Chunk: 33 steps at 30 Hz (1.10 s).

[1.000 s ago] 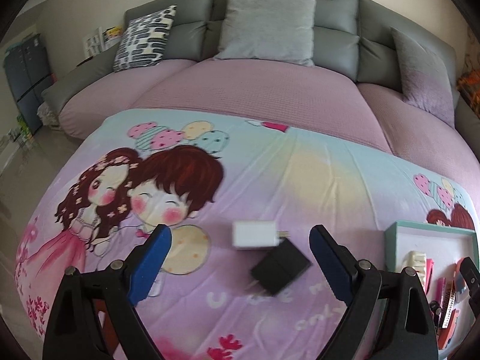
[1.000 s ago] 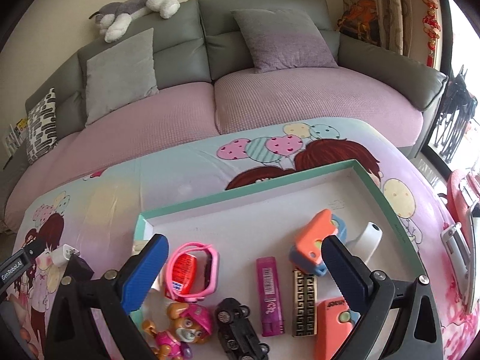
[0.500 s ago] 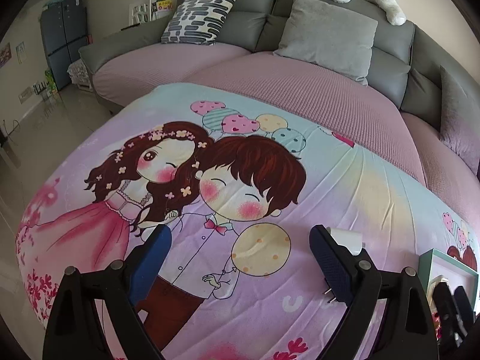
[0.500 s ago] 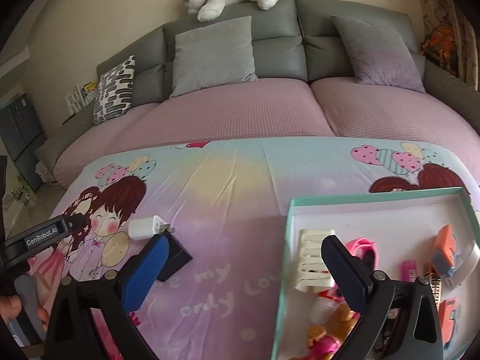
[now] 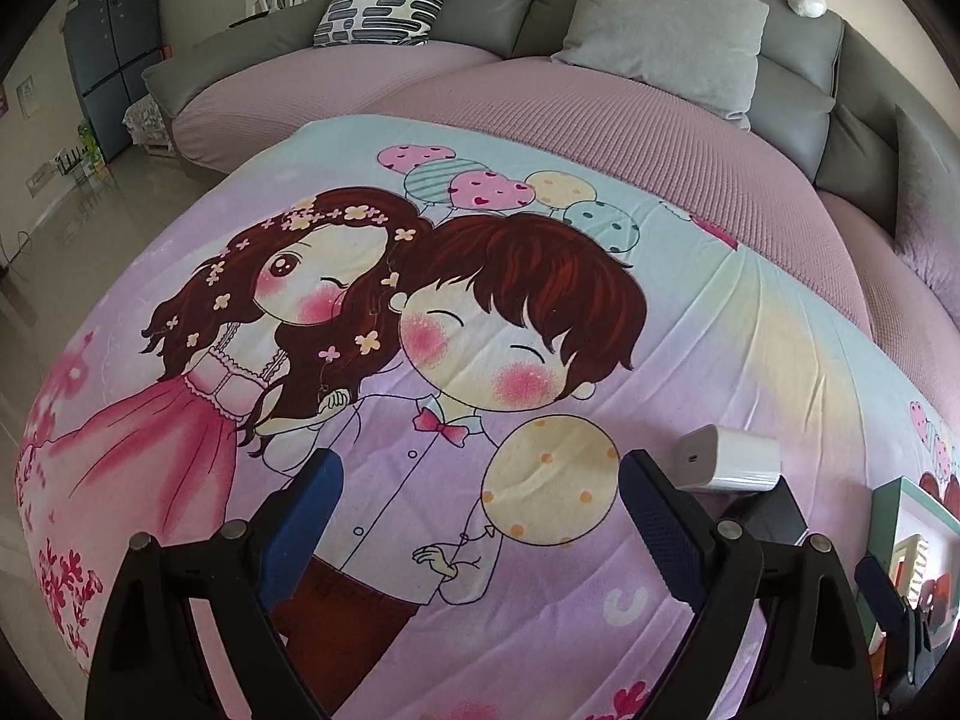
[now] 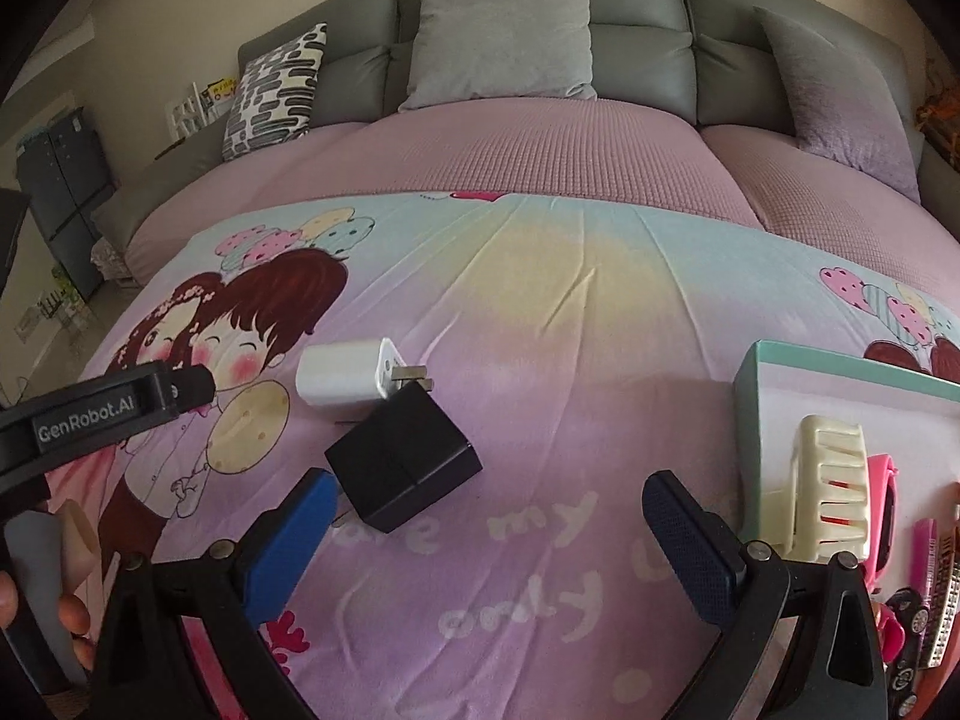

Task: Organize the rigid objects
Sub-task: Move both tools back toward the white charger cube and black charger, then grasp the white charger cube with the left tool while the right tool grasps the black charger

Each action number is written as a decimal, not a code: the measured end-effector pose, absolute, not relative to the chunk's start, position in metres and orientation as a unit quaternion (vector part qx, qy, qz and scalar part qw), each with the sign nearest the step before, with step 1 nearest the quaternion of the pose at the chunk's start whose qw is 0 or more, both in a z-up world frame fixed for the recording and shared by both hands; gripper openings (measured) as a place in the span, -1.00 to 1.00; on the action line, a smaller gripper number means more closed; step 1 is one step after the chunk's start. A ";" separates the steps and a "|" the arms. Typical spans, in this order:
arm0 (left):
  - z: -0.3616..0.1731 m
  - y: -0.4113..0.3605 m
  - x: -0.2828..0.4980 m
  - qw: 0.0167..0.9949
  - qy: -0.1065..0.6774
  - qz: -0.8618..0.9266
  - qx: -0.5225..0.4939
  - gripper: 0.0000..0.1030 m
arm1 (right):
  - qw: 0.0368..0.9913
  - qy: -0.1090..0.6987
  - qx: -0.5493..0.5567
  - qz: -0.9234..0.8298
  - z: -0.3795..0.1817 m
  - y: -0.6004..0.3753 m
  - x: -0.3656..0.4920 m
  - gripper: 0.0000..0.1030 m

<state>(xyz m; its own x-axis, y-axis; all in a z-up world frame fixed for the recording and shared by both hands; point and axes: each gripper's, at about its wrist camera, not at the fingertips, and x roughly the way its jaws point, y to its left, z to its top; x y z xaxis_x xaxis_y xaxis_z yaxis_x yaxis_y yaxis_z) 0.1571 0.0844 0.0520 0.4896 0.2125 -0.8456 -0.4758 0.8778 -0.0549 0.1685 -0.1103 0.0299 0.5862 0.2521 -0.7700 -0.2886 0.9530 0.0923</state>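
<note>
Both grippers have swung leftward off the tray [image 6: 840, 373], jaws wide and empty, the right gripper [image 6: 498, 540] now near the black charger [image 6: 403, 463] touching the white charger [image 6: 348, 378] on open cartoon cloth [image 6: 570, 324] before the sofa [image 6: 540, 138].

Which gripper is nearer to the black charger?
Right. The right gripper has the black charger just ahead, beside its left finger. The left gripper faces away; the charger lies off to its right, behind one finger.

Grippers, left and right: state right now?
Left gripper: open, holding nothing, over the cartoon-print cloth.
Right gripper: open, holding nothing; the black cube-shaped charger lies near its left finger.
</note>
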 end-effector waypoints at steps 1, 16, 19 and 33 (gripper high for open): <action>0.051 0.086 0.158 0.850 0.464 0.203 -0.144 0.81 | 0.890 0.430 -0.026 0.153 0.028 -0.108 0.168 1.00; 0.042 0.092 0.161 0.844 0.472 0.201 -0.156 0.81 | 0.880 0.436 -0.074 0.174 0.004 -0.078 0.172 1.00; 0.043 0.091 0.162 0.844 0.472 0.201 -0.155 0.81 | 0.879 0.438 -0.078 0.169 0.001 -0.077 0.176 1.00; 0.046 0.082 0.168 0.847 0.472 0.196 -0.145 0.81 | 0.888 0.431 -0.055 0.151 0.001 -0.088 0.187 0.84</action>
